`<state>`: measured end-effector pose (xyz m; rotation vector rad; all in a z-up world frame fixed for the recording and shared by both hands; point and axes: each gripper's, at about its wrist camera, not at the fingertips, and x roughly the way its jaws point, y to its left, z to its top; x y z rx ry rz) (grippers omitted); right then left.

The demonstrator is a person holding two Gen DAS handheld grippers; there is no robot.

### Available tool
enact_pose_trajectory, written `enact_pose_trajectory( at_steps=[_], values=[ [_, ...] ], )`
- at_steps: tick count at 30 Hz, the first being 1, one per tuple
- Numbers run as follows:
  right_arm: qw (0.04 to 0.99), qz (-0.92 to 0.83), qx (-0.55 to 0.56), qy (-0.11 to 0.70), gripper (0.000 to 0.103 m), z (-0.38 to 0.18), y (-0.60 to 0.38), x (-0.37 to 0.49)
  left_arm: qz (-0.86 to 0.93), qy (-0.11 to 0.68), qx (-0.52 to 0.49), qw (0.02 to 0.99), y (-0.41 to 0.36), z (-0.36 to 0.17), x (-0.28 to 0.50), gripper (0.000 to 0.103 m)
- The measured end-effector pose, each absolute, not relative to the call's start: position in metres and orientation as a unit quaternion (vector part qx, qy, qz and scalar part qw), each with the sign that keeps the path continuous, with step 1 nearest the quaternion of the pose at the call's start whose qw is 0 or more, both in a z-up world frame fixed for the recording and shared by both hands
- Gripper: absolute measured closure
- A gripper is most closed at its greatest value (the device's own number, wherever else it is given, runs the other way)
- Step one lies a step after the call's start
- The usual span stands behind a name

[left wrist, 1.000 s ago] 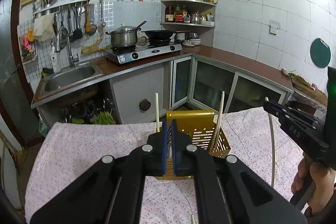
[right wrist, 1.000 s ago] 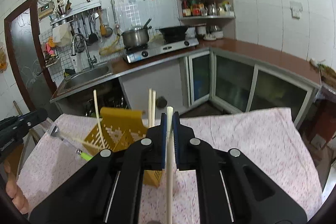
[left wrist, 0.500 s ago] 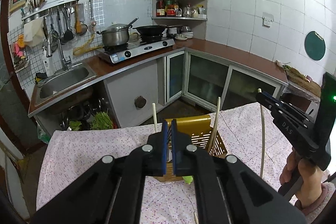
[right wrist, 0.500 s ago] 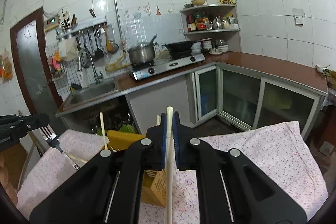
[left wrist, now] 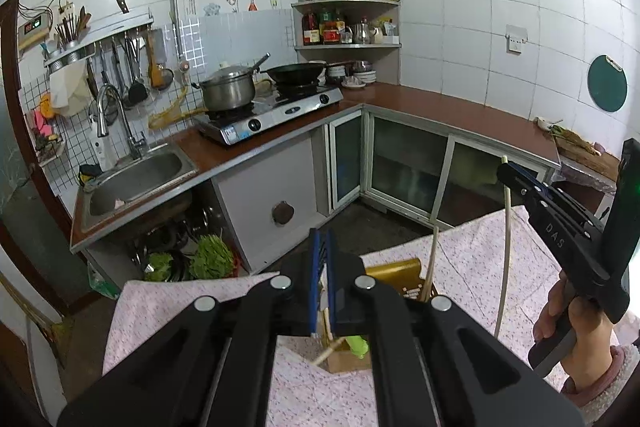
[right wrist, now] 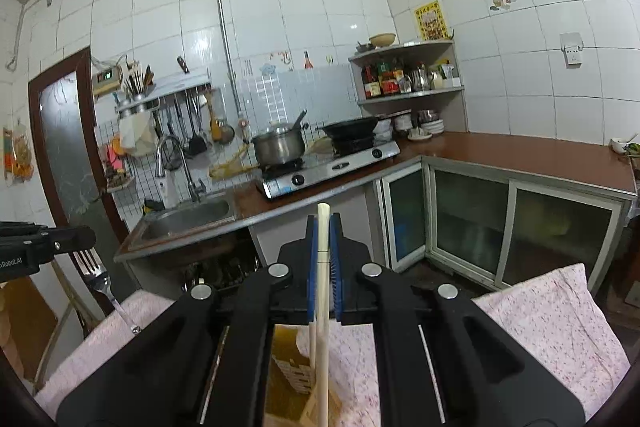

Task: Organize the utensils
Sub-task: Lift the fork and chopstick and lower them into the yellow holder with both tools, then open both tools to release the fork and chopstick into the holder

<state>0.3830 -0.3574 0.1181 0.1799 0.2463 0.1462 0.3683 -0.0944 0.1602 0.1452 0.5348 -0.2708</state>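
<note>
**Fork and chopstick held above the caddy**

Right wrist view shows our right tongs clamped on a pale chopstick, which stands nearly upright between the blue pads and runs down past them toward the golden utensil caddy below. At the left edge of that view, our left tongs pinch a metal fork by its head, the handle slanting down toward the floral cloth on the surface.

From the left wrist view, the left tongs are closed tight; the fork itself is mostly hidden between the pads there. Below and just beyond them sits the caddy, with another chopstick already leaning in it, plus one stick end and something green poking out near its base. The right tongs hang to the right, their chopstick dangling above the cloth, beside the caddy and not over it.

We judge that both pieces are lifted and in transit, neither yet stowed. Next, each must be brought over an open slot, tipped upright, lowered inside, and only then released. The long chopstick needs care not to catch the caddy's rim.
</note>
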Motion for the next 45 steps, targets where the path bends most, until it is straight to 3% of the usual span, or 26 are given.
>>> enact_pose_trajectory(
  at_steps=[13, 24, 37, 45],
  values=[
    [0.988, 0.081, 0.104, 0.081, 0.096, 0.140, -0.341, 0.418, -0.125, 0.257, 0.088, 0.954, -0.101, 0.158, 0.391, 0.099],
    [0.988, 0.087, 0.116, 0.057, 0.096, 0.116, -0.337, 0.436, -0.121, 0.275, 0.095, 0.949, -0.101, 0.125, 0.410, 0.099],
    [0.988, 0.081, 0.131, 0.019, 0.096, 0.103, -0.335, 0.438, -0.119, 0.294, 0.015, 0.948, -0.067, 0.086, 0.419, 0.099],
    [0.992, 0.090, 0.076, 0.054, 0.096, 0.068, -0.319, 0.434, -0.112, 0.313, 0.003, 0.943, -0.056, 0.063, 0.422, 0.099]
  ],
)
